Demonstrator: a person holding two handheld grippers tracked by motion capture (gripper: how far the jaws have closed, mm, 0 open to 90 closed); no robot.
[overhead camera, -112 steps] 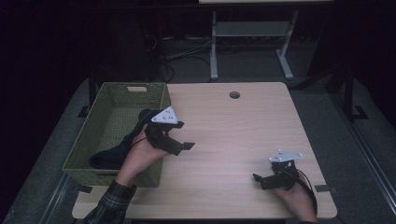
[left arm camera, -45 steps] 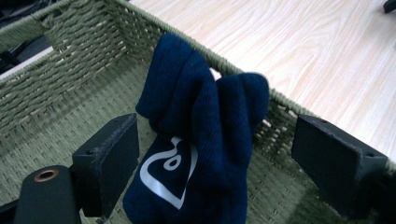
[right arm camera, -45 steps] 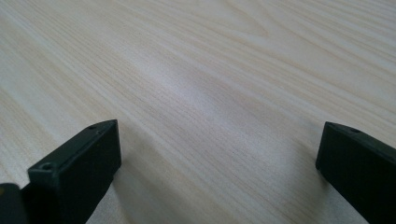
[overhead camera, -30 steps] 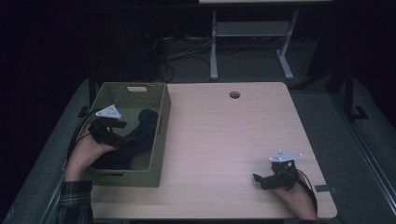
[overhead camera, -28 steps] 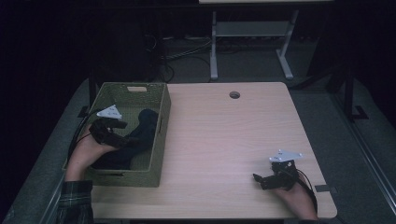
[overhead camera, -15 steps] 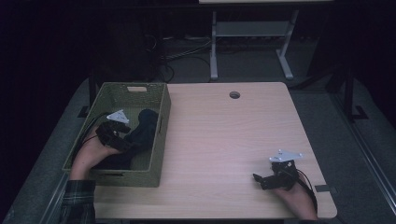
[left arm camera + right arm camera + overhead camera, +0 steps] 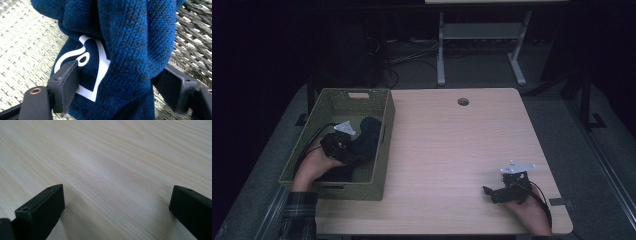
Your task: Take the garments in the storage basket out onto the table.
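Basket (image 7: 382,150) on table (image 7: 462,150) left; garment (image 7: 364,140) inside.

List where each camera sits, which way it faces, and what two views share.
High view: above the person's side, looking forward and down on the table; both forearms and hands show.
Left gripper view: on the left claw, facing the blue knit cloth in the basket; its jaws have been closing around it.
Right gripper view: on the right claw, facing bare tabletop.
Shared: high and left views both show basket and cloth.
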